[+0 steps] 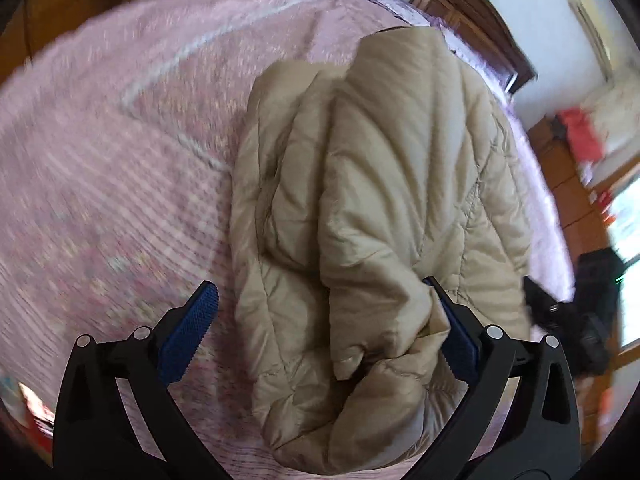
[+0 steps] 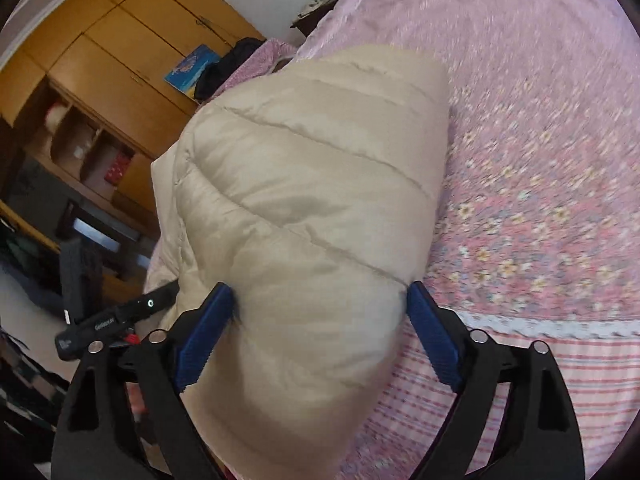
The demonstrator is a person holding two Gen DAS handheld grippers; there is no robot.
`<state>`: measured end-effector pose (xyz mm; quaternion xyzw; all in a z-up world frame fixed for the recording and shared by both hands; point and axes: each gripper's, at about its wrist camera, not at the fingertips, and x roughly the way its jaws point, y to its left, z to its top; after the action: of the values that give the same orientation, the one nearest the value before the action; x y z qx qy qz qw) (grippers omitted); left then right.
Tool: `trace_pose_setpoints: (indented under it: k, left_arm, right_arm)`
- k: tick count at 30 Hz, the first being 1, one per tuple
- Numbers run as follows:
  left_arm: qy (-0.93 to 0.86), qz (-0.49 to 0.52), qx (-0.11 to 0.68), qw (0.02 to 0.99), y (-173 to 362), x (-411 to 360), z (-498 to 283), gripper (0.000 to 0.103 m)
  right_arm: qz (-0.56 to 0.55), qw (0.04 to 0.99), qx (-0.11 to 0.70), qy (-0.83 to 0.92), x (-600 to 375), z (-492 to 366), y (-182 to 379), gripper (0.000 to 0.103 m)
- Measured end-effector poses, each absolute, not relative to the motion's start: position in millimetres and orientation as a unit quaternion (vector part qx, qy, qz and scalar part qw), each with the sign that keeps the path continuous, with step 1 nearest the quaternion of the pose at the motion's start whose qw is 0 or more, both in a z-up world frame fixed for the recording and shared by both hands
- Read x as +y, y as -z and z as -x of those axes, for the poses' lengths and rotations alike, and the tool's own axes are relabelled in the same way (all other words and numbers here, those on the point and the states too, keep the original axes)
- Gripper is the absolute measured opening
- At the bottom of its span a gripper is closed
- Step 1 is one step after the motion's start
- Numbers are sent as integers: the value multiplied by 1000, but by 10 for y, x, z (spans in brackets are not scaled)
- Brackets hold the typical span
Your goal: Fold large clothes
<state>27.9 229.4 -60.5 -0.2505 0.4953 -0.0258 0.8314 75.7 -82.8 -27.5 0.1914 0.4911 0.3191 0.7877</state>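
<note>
Beige jacket [image 1: 384, 216] straddled by both released grippers; only right view shows wardrobe [image 2: 116, 64].

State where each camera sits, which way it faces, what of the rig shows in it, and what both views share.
Left wrist: sits on the left gripper, looking down along its wide-apart blue fingers at the beige puffer jacket on the pink bedspread.
Right wrist: sits on the right gripper, looking down at a jacket bulge between its spread fingers; wooden cabinets behind.
Shared: the jacket and bedspread; each view also catches the other gripper at its edge.
</note>
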Motion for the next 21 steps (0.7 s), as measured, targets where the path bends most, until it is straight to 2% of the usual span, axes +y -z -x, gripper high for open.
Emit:
trace_pose_setpoints:
  k: [4, 12, 17, 21]
  left_arm:
    - [48, 296, 493, 817, 717, 2358, -261, 99]
    - [55, 293, 489, 820, 737, 2279, -274, 98]
    - [75, 313, 482, 815, 784, 2305, -247, 85]
    - [87, 325, 478, 812, 812, 2327, -169, 79]
  right_arm:
    - [-195, 780, 494, -331, -766, -834, 310, 91]
    - [-228, 755, 508, -346, -777, -977, 425, 94]
    - [-253, 737, 515, -357, -783, -1041, 497, 95]
    - [-257, 733, 515, -363, -735, -1064, 500, 95]
